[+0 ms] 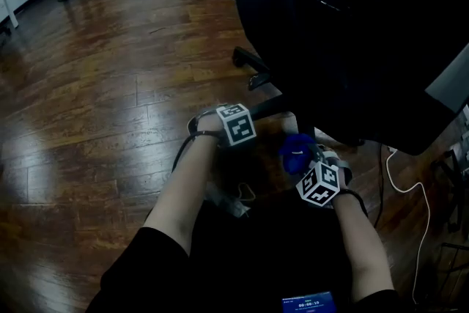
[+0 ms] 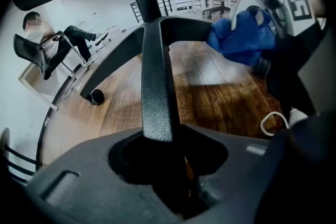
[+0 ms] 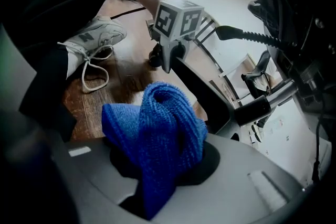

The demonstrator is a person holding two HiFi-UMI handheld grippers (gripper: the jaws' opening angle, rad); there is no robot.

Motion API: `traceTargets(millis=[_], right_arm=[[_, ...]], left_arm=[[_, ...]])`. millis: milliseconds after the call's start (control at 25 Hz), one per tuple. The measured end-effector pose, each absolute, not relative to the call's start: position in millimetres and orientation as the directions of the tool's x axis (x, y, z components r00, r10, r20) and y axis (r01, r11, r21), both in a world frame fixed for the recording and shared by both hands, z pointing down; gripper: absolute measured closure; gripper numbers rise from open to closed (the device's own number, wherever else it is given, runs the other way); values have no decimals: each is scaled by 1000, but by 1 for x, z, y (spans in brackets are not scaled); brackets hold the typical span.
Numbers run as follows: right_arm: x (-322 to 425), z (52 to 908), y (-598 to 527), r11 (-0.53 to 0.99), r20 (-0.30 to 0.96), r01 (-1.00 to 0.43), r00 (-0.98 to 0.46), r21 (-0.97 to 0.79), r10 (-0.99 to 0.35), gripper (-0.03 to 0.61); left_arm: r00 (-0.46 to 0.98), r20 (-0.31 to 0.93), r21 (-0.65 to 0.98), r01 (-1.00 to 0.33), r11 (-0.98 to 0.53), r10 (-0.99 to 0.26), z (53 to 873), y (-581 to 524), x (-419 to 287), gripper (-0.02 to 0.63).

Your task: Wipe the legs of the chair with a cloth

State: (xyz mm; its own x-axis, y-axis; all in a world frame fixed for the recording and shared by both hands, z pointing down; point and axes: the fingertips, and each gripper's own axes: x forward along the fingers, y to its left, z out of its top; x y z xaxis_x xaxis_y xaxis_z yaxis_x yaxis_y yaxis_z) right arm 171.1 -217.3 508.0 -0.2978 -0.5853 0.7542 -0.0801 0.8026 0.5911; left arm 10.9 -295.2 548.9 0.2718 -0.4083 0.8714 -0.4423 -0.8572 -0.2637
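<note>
Left hand-held gripper clamps the chair leg steady; right hand-held gripper, pinching the blue cloth, should press down and stroke along it.

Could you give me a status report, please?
Left claw clamped on leg. Right claw holds cloth, near leg. Shoe nearby.

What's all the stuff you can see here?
chair: one, black, towering at right
chair leg: one, black, between left jaws
caster: one, black, on another leg's end
cloth: one, blue, bunched in right jaws
floor: one, brown wood, underneath
cable: one, white, floor at right
seated person: one, dark trousers, by far wall
shoe: one, white, laced, on floor
left hand-held gripper: one, grey, closed on chair leg
right hand-held gripper: one, grey, shut on cloth
</note>
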Motion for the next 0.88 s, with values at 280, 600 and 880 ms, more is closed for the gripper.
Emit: traceTargets(millis=[280,600,880], right_arm=[[188,519,-191,849,828,41,-253,526,-501,483],[211,534,-155,852,866,162,-146,498,-479,488],[168,508,-268,776,781,88,-112,624,-615,489]], left_arm=[[222,900,-255,-432,-865,-376,555,-278,15,453],[286,897,-200,-420,-885,-338,551,-272,23,445],[251,913,-202,-403,-893,-320,553,-276,22,445]])
